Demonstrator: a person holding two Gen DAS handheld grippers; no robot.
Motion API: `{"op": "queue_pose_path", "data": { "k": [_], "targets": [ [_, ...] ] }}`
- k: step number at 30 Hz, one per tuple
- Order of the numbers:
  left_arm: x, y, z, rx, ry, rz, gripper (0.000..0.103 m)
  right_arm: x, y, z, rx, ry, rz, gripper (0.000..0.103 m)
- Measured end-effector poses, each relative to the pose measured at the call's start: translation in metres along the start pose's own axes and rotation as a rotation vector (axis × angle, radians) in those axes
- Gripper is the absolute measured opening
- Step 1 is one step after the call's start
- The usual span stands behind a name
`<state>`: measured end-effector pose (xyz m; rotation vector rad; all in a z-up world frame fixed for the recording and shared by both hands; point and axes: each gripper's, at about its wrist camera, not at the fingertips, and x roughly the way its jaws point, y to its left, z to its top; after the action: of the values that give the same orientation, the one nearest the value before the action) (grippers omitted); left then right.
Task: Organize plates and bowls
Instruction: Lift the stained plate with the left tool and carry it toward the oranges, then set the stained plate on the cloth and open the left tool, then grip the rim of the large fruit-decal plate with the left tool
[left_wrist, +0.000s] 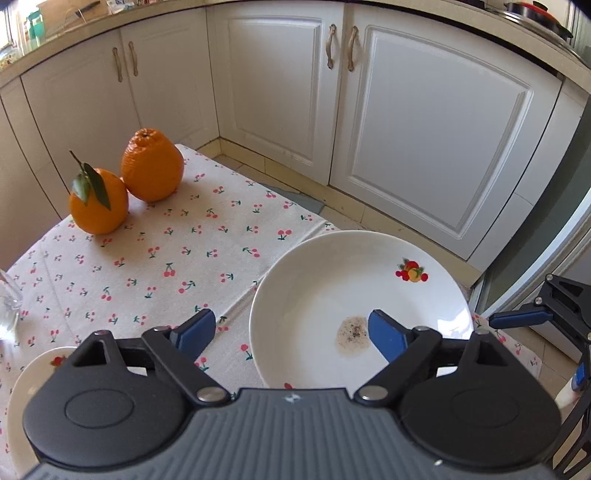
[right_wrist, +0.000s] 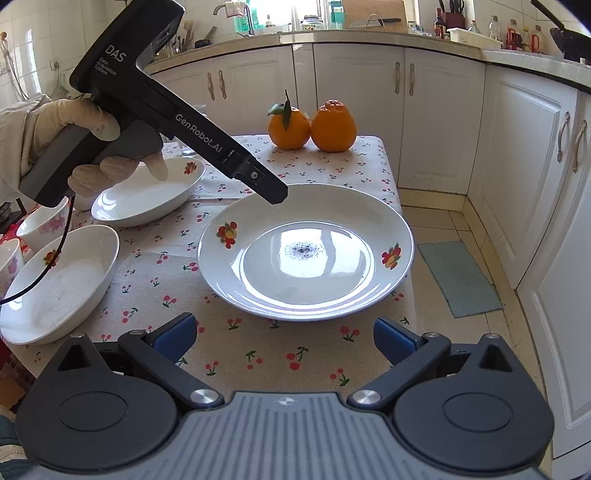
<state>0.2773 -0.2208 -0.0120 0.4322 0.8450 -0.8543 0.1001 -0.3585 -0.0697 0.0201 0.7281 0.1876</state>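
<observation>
A small table (right_wrist: 384, 173) covered by a cherry-print cloth (right_wrist: 258, 350) carries a large white plate (right_wrist: 388, 221) toward its right edge. Two oranges (right_wrist: 312, 125) stand touching at the far edge. Along the left edge sit two white bowls (right_wrist: 147, 199), with pink-flowered bowls (right_wrist: 40, 225) beyond them.

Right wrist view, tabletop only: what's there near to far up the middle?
Right gripper, jaws open → bare cherry-print tablecloth → large plate with a dark residue spot → two oranges at the far edge.
</observation>
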Motion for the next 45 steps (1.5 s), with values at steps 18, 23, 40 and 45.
{"op": "queue_pose_path", "data": {
  "k": [18, 23, 40, 45],
  "targets": [
    [-0.117, -0.053, -0.114, -0.067, -0.150, 0.262, 0.093, -0.041, 0.060, -0.015, -0.046, -0.094, 0.003, 0.103],
    [-0.133, -0.058, -0.147, -0.151, -0.152, 0.284, 0.093, -0.045, 0.068, -0.022, -0.067, -0.100, 0.025, 0.103],
    [-0.165, -0.069, -0.232, -0.242, -0.109, 0.403, 0.093, -0.033, 0.100, -0.030, -0.152, -0.050, 0.103, 0.103],
    [-0.170, -0.066, -0.239, -0.262, -0.093, 0.388, 0.093, -0.024, 0.112, -0.028, -0.190, -0.029, 0.153, 0.103]
  ]
}}
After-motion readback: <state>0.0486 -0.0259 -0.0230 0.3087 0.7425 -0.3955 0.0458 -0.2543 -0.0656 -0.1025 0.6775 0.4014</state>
